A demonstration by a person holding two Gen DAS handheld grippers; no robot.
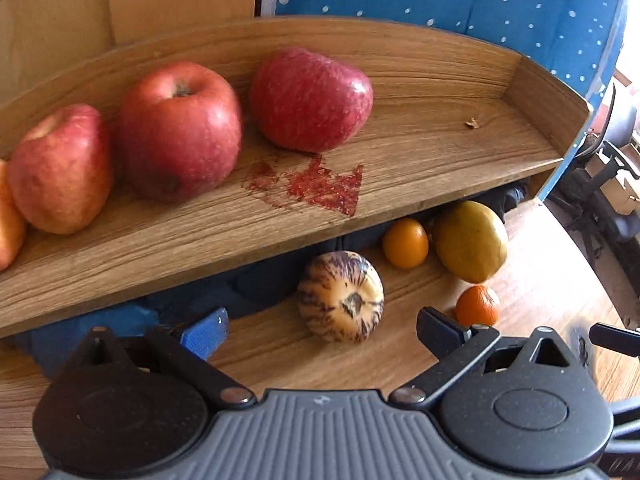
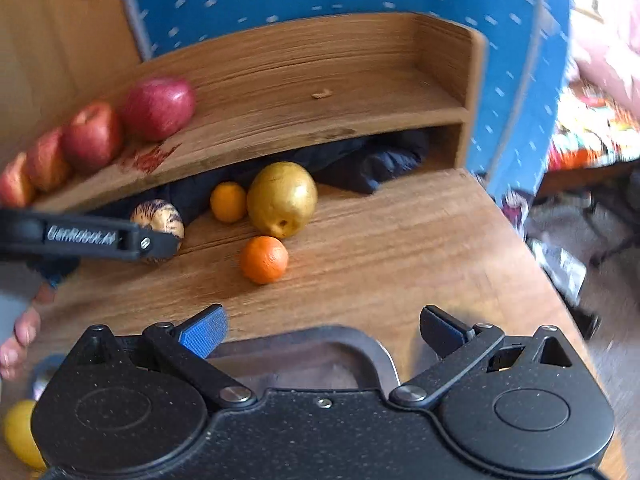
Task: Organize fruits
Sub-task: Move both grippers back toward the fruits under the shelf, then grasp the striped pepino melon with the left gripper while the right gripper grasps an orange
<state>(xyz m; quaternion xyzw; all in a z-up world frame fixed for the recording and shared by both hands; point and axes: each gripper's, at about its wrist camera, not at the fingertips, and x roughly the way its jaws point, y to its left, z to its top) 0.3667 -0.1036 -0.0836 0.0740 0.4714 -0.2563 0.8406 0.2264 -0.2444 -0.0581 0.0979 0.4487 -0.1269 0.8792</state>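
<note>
Left gripper (image 1: 322,330) wide open, holding nothing, hovering over the wooden table (image 1: 540,292) just short of the striped melon (image 1: 340,296). Right gripper (image 2: 324,330) also wide, empty, above a dark tray (image 2: 380,354) at the table's near edge. Red apples (image 1: 180,128) sat in a row along the left end of the raised shelf (image 1: 440,148); its right end bare. Below the shelf's front edge: melon, small yellow-orange citrus (image 2: 228,202), golden pear-like fruit (image 2: 282,204), and an orange (image 2: 264,259) nearer the table's middle.
</note>
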